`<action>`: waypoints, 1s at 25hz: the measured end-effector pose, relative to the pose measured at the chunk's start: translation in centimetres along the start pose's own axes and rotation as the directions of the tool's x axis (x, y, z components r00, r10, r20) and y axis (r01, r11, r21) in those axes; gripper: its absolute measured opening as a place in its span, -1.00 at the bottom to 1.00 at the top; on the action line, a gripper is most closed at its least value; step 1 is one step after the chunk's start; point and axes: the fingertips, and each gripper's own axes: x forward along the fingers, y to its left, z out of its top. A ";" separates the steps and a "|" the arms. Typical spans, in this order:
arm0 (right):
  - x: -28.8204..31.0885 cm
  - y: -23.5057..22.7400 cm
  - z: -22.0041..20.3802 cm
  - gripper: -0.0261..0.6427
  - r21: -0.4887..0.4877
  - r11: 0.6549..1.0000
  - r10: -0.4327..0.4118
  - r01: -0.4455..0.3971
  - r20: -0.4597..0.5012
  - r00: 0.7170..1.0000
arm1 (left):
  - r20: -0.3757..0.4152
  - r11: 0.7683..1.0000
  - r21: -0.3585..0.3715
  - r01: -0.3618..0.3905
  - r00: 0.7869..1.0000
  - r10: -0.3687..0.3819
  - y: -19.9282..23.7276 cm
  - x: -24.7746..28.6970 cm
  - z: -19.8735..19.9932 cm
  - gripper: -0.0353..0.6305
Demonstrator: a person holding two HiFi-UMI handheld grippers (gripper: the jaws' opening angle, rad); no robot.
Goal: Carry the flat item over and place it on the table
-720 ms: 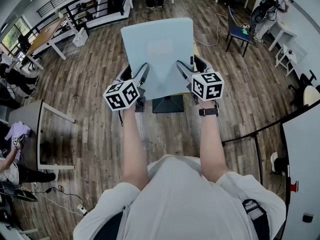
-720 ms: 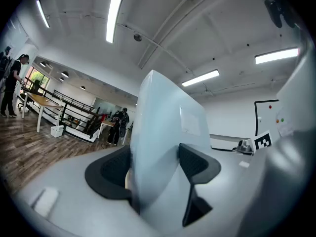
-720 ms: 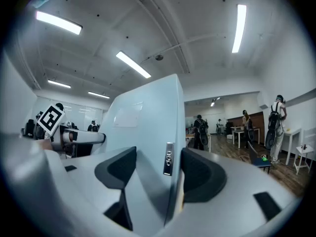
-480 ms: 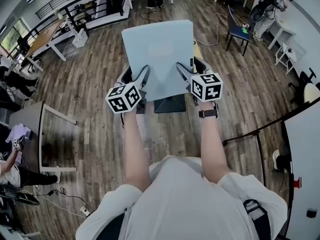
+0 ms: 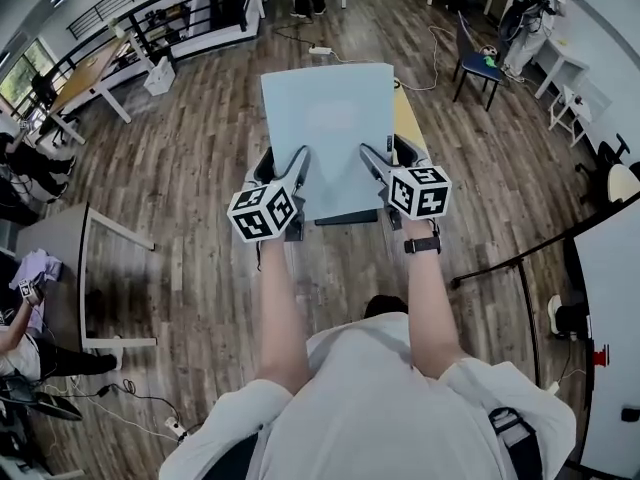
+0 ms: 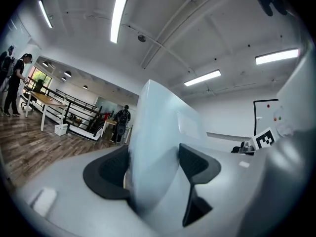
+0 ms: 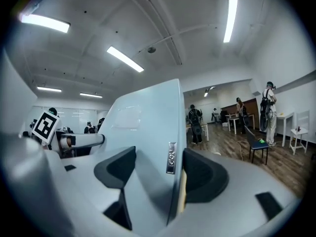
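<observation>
the pale blue-grey flat item (image 5: 325, 133), a thin rectangular panel with a yellowish right edge, is held above the wooden floor (image 5: 190, 168). the left gripper (image 5: 283, 168) and right gripper (image 5: 388, 160) each clamp its near edge. compared with the earlier frame, it sits further right.

The left gripper (image 5: 283, 165) and right gripper (image 5: 388, 153) were grey, with black pads (image 6: 106, 174) lining the jaws. Behind each pair of jaws sat a black-and-white marker cube (image 5: 264, 212). Further back were a black wristwatch (image 5: 421, 245) and a pale grey short-sleeved T-shirt (image 5: 370, 398).
</observation>
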 end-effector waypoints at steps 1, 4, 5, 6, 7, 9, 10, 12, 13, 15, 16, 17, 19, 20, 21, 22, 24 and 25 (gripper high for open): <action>-0.1 0.2 -0.2 -0.04 -0.005 1.000 -0.005 0.005 0.002 1.000 | 0.003 1.000 -0.008 0.002 1.000 -0.002 0.2 -0.1 -0.3 0.04; 0.4 0.0 -0.7 -0.04 -0.009 1.000 -0.020 0.020 -0.006 1.000 | 0.004 1.000 -0.025 0.001 1.000 -0.001 0.7 0.3 -1.0 0.04; 0.8 -0.2 -0.9 -0.04 -0.008 1.000 -0.024 0.023 -0.011 1.000 | 0.004 1.000 -0.026 -0.001 1.000 0.001 1.0 0.7 -1.1 0.04; 1.2 -0.4 -0.9 -0.04 -0.005 1.000 -0.026 0.026 -0.012 1.000 | 0.006 1.000 -0.025 -0.003 1.000 0.003 1.2 1.1 -1.1 0.04; 1.8 -0.8 -0.8 -0.04 -0.004 1.000 -0.027 0.027 -0.007 1.000 | 0.011 1.000 -0.023 -0.005 1.000 0.005 1.4 1.7 -1.0 0.04; 3.0 -2.0 -0.4 -0.04 -0.004 1.000 -0.029 0.029 0.009 1.000 | 0.020 1.000 -0.020 -0.013 1.000 0.013 1.7 3.4 -0.8 0.04; 3.8 -2.7 -0.2 -0.04 -0.006 1.000 -0.029 0.029 0.014 0.999 | 0.023 1.000 -0.019 -0.020 1.000 0.020 1.9 4.4 -0.6 0.04; 5.8 -4.2 0.1 -0.04 -0.011 1.000 -0.029 0.029 0.016 0.999 | 0.027 0.999 -0.018 -0.036 0.999 0.036 2.7 6.6 -0.4 0.04; 6.9 -4.9 0.3 -0.04 -0.015 0.999 -0.030 0.030 0.015 0.999 | 0.028 0.999 -0.019 -0.043 0.999 0.044 3.2 7.8 -0.3 0.04; 9.3 -6.3 0.8 -0.04 -0.026 0.999 -0.033 0.033 0.013 0.999 | 0.030 0.998 -0.023 -0.056 0.998 0.056 4.3 10.3 0.1 0.04; 10.6 -7.2 1.2 -0.04 -0.030 0.999 -0.034 0.034 0.011 0.999 | 0.029 0.998 -0.025 -0.061 0.998 0.062 4.8 11.7 0.3 0.04; 11.8 -8.1 1.6 -0.04 -0.030 0.999 -0.033 0.033 0.009 0.999 | 0.028 0.997 -0.026 -0.066 0.997 0.067 5.3 13.2 0.6 0.04; 14.3 -10.3 2.5 -0.04 -0.024 0.999 -0.032 0.032 0.010 0.999 | 0.025 0.997 -0.024 -0.077 0.997 0.077 5.9 16.4 1.4 0.04; 15.4 -11.6 3.0 -0.04 -0.021 0.999 -0.032 0.033 0.012 0.999 | 0.025 0.996 -0.022 -0.082 0.996 0.082 6.1 18.1 1.8 0.05; 16.4 -12.9 3.5 -0.04 -0.020 0.999 -0.032 0.032 0.014 0.999 | 0.026 0.996 -0.021 -0.086 0.996 0.087 6.1 19.8 2.2 0.05; 17.4 -14.3 4.0 -0.04 -0.021 0.999 -0.030 0.031 0.017 0.999 | 0.030 0.996 -0.020 -0.091 0.995 0.092 6.1 21.5 2.5 0.05; 19.4 -16.8 5.0 -0.04 -0.023 0.999 -0.029 0.030 0.019 0.999 | 0.037 0.994 -0.018 -0.104 0.994 0.105 6.2 24.6 3.0 0.05; 20.5 -17.9 5.3 -0.04 -0.024 0.999 -0.029 0.029 0.013 0.999 | 0.037 0.993 -0.017 -0.113 0.993 0.114 6.4 26.1 3.2 0.05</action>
